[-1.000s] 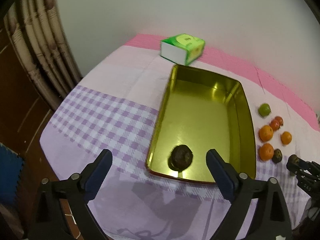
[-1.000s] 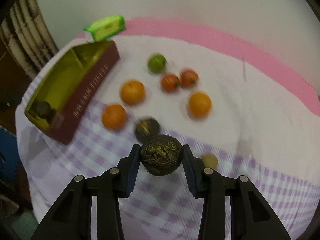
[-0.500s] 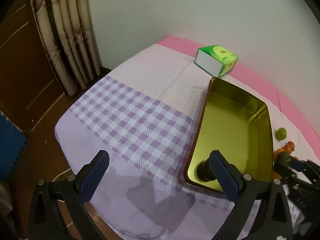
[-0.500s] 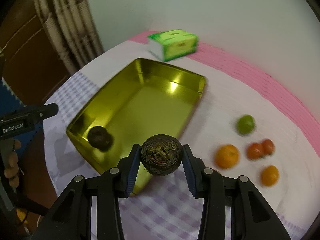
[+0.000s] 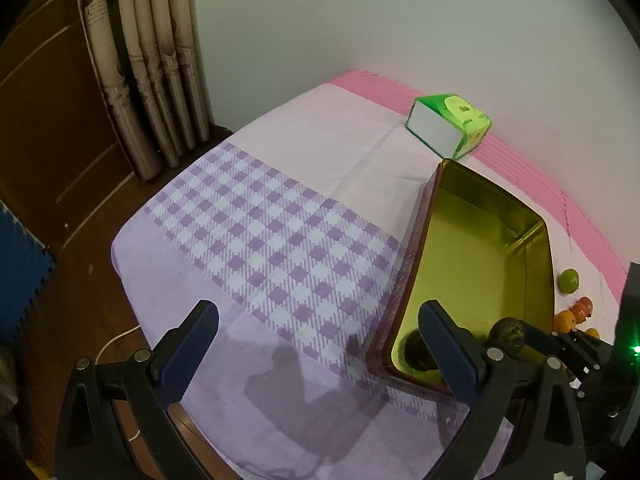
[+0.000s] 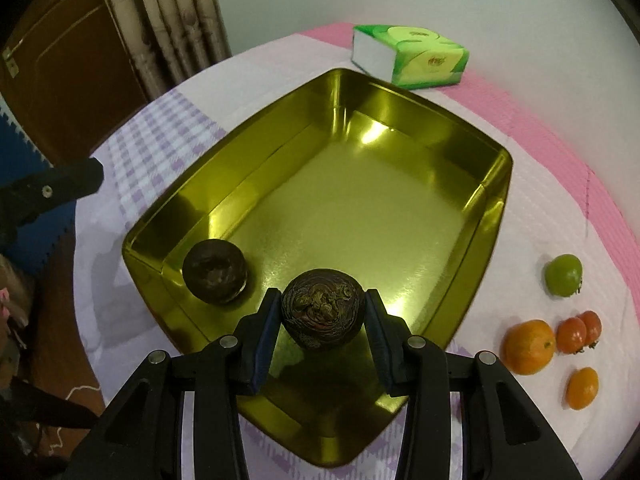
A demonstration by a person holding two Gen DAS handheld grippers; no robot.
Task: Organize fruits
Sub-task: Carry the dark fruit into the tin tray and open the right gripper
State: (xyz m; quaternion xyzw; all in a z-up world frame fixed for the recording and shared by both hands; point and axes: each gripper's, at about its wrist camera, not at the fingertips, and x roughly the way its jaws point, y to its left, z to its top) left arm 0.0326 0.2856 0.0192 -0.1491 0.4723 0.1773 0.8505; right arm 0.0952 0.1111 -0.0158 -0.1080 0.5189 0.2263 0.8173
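My right gripper (image 6: 322, 310) is shut on a dark brown wrinkled fruit (image 6: 322, 308) and holds it above the near end of the gold tray (image 6: 496, 208). A second dark fruit (image 6: 214, 276) lies in the tray's near left corner. My left gripper (image 5: 316, 344) is open and empty above the checked cloth, left of the tray (image 5: 540, 248). In the left wrist view the right gripper (image 5: 516, 334) with its fruit shows over the tray's near end. Right of the tray lie a green fruit (image 6: 563, 274), oranges (image 6: 529, 346) and small red fruits (image 6: 578, 332).
A green tissue box (image 6: 412, 60) stands beyond the tray near the wall. The table's left edge (image 5: 132, 264) drops to the floor, with curtains (image 5: 148, 60) and a wooden door behind. The pink strip runs along the wall.
My right gripper carried the dark fruit from beside the oranges to over the tray. My left gripper drew back and swung left, away from the tray, still open.
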